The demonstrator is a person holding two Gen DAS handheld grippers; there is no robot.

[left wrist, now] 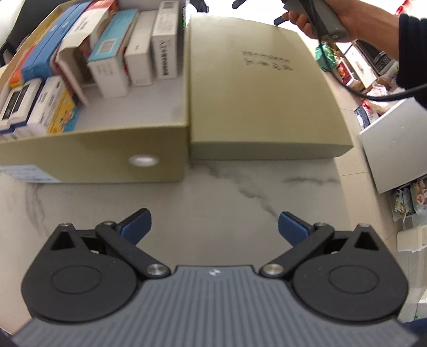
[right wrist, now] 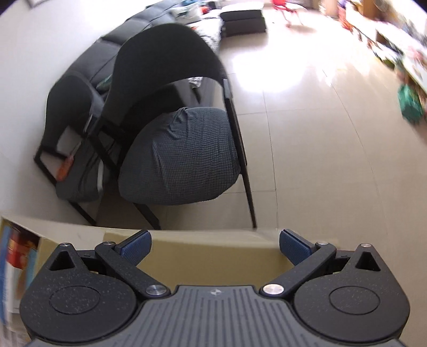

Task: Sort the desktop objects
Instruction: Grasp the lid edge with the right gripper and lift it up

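Both sets of jaws stand spread wide with nothing between them. From the left wrist view, the left gripper [left wrist: 214, 227] hangs over bare marble near the front edge of the table [left wrist: 213, 192], facing the open box [left wrist: 93, 149], which sits along the table's left side packed with small cartons [left wrist: 112, 61] standing on end. Its lid [left wrist: 256, 88] lies flat just beside it, touching its right wall and reaching toward the table's far edge. A hand [left wrist: 333, 18] holds the right gripper [right wrist: 214, 247] up above the lid's far right corner; from its own view it looks out past the table's far edge to a chair [right wrist: 173, 133] on the tiled floor, with the lid under its fingers, though the blur there makes that hard to be sure of. No loose item shows on the table, so the sorting looks nearly done, and closing the box seems the step in hand. That would call for both grippers to drop to the lid's edges, pinch it, lift it level and slide it left over the cartons without knocking the tall ones.
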